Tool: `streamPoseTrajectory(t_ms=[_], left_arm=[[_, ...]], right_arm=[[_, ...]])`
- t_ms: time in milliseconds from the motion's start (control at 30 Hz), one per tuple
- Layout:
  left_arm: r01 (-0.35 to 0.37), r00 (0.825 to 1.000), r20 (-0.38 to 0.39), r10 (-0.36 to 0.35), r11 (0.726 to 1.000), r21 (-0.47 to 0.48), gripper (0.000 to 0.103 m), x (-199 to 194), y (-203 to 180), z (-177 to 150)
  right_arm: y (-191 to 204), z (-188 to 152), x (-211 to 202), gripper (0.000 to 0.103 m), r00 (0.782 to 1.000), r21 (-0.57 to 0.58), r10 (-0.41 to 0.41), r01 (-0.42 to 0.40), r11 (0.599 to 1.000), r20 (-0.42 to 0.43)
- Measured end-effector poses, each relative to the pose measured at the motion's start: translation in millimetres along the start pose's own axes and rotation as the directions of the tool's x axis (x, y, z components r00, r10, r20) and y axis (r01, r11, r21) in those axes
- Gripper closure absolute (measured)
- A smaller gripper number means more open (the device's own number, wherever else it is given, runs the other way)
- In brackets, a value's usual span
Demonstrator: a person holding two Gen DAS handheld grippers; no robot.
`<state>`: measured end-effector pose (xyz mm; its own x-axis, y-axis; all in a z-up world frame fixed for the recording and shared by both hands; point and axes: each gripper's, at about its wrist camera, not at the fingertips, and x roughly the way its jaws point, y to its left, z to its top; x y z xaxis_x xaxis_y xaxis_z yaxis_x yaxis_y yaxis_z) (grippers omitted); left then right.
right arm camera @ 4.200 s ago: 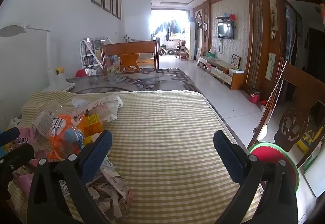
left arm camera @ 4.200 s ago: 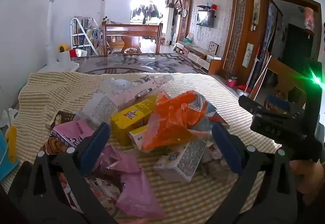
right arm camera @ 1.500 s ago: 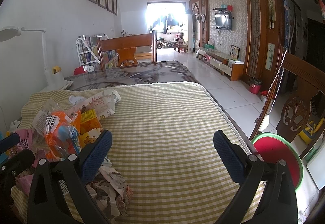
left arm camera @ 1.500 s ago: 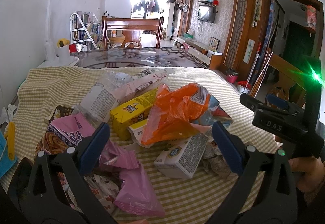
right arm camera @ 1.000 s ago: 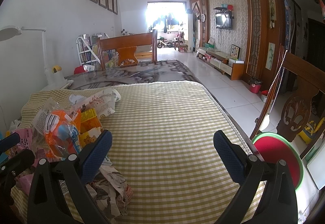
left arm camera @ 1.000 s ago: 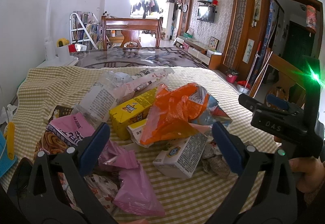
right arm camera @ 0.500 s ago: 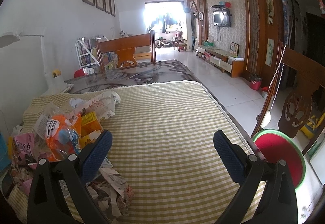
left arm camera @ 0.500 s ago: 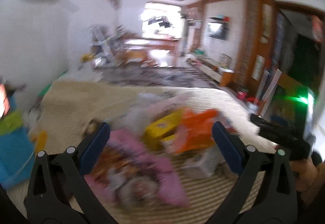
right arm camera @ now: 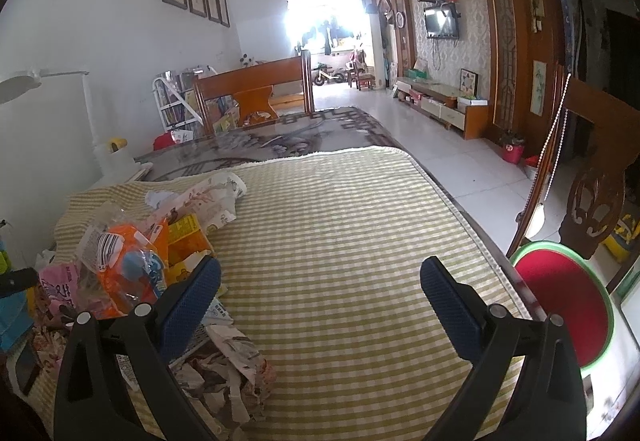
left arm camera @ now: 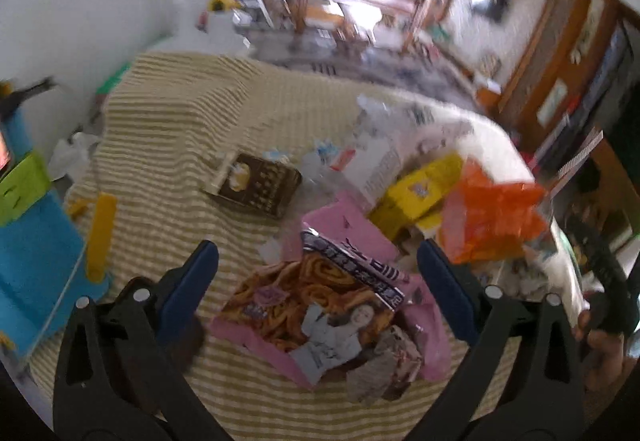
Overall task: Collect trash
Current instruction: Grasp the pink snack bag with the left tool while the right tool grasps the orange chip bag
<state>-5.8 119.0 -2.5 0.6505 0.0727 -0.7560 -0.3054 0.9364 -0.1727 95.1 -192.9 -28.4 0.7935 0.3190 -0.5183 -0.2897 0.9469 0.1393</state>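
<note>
A heap of trash lies on the yellow checked tablecloth [right arm camera: 352, 233]. In the left wrist view my left gripper [left arm camera: 318, 265] is open above a pink snack wrapper [left arm camera: 320, 297]. Beyond it lie a dark brown carton [left arm camera: 256, 185], a yellow carton [left arm camera: 420, 193] and an orange bag [left arm camera: 492, 221]. In the right wrist view my right gripper [right arm camera: 320, 281] stands open over bare cloth, with the orange bag [right arm camera: 128, 269], the yellow carton [right arm camera: 186, 237] and crumpled paper [right arm camera: 228, 357] to its left. Nothing is held.
A blue and green box [left arm camera: 28, 241] with a yellow clip [left arm camera: 100, 233] sits at the table's left edge. A hand [left arm camera: 600, 345] holds the other gripper at far right. A red and green stool [right arm camera: 560, 297] and a wooden chair [right arm camera: 592, 177] stand right of the table.
My left gripper swung left and tilted down, now over the pink wrapper, with the brown carton and blue box in view. The right gripper barely moved. Both stay open.
</note>
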Motion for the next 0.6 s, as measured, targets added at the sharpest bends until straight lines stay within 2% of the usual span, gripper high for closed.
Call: streamPoseTrajectory(t_ms=[100,167,267,433,533,600], left_arm=[[0.035,0.998,-0.059,-0.034,0.999,0.028,0.005,12,-4,-3],[0.016,0.995,-0.096,-0.011,0.998,0.059,0.005,23,-7,-11],[-0.009,0.994,-0.111,0.019,0.996,0.09,0.005,36,-9,-19],[0.04,0.997,-0.063,-0.04,0.999,0.005,0.005,41,3,-23],[0.053,0.998,-0.031,-0.054,0.998,-0.02,0.009,38,6,-25],[0.066,0.998,-0.016,-0.067,0.997,-0.042,0.014,37,9,-28]], right_arm=[[-3,0,3,0.007,1.0,0.017,0.005,-0.005,1.0,-0.011],[-5,0,5,0.007,1.0,0.031,0.008,-0.008,1.0,-0.019],[-7,-1,8,0.007,0.999,0.046,0.016,-0.015,0.999,-0.038],[-3,-2,11,0.007,0.998,0.02,0.03,-0.029,0.999,-0.05],[3,-2,11,0.007,0.998,-0.011,0.041,-0.042,0.999,-0.057],[6,-2,11,0.007,0.996,-0.026,0.058,-0.06,0.998,-0.072]])
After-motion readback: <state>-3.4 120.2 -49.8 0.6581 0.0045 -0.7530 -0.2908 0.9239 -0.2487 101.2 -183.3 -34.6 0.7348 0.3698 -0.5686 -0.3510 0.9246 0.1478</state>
